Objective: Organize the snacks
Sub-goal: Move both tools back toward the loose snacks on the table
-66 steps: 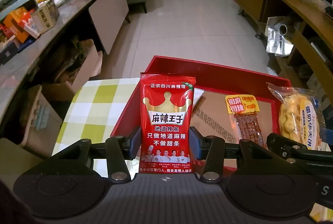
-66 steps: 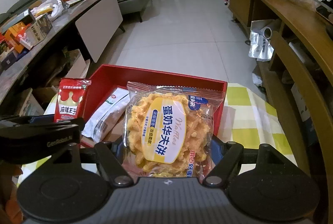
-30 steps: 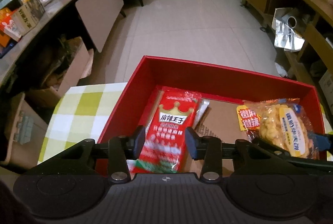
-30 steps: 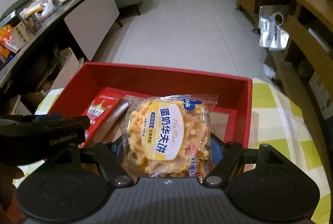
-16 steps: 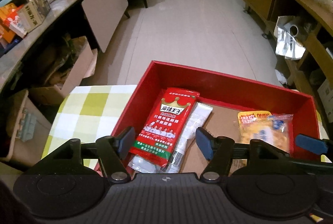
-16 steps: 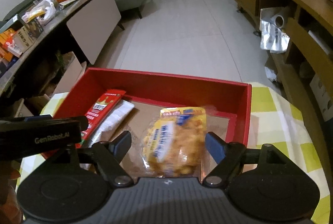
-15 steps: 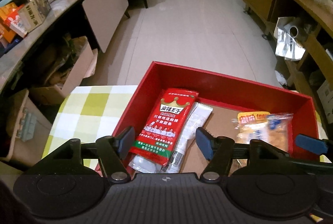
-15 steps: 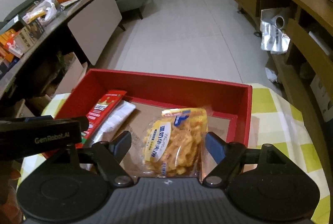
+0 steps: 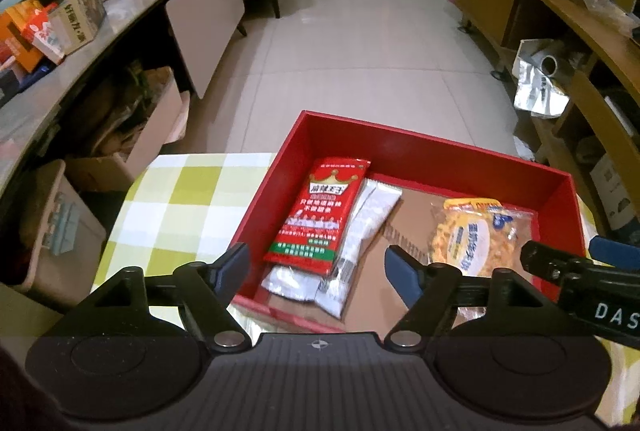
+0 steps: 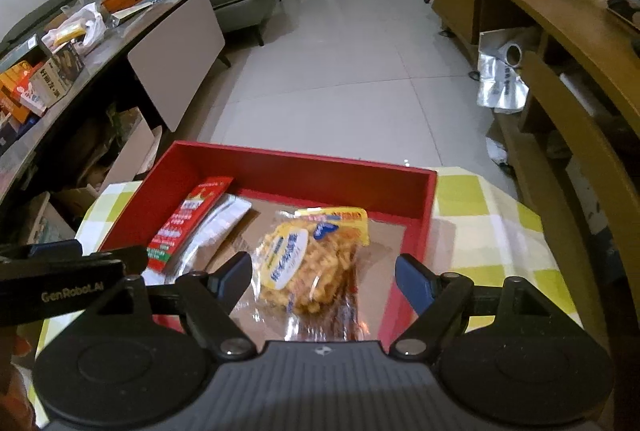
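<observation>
A red box [image 9: 424, 151] [image 10: 304, 161] stands on a green-checked tablecloth [image 9: 180, 203]. Inside it lie a red snack packet [image 9: 324, 213] [image 10: 188, 219], a white packet [image 9: 360, 231] [image 10: 216, 227] under its right side, and a clear bag of yellow waffle biscuits [image 9: 476, 235] [image 10: 308, 259] on the right. My left gripper [image 9: 318, 271] hangs above the box's near left part; its jaws are opening and hold nothing. Above the biscuit bag my right gripper [image 10: 324, 277] stands open and apart from it.
A long counter [image 9: 80, 43] with boxes and bags runs along the left, with cardboard boxes [image 9: 120, 135] beneath it. Wooden shelving [image 10: 568, 79] lines the right. Tiled floor [image 9: 352, 47] lies beyond the box. The tablecloth [image 10: 476, 231] continues right of the box.
Both grippers opened and let go: the red packet and the biscuit bag now lie in the box. Both grippers then rose and drew back from the box.
</observation>
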